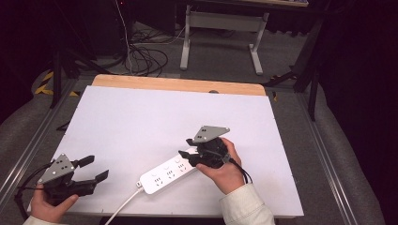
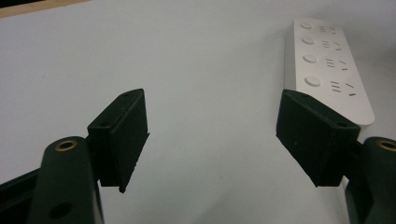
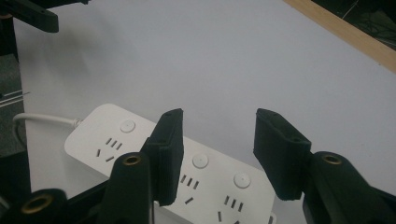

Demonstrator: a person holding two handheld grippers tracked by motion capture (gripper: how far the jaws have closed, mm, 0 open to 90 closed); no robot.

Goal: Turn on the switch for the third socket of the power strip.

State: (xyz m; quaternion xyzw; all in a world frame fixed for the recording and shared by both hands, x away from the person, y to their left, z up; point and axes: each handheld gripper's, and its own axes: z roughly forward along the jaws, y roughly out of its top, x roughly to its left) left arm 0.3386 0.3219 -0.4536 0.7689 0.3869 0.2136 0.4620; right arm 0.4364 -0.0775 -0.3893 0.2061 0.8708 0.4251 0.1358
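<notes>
A white power strip with several sockets and round buttons lies on the white board, slanting from lower left to upper right. In the right gripper view the power strip runs across beneath my jaws. My right gripper hovers over the strip's far right end, open, with nothing between its fingers. My left gripper is held near the board's front left corner, open and empty, pointing toward the power strip and apart from it.
The strip's white cable trails off the front edge of the white board. A wooden table edge shows behind the board. Dark cables and a white desk frame stand on the floor beyond.
</notes>
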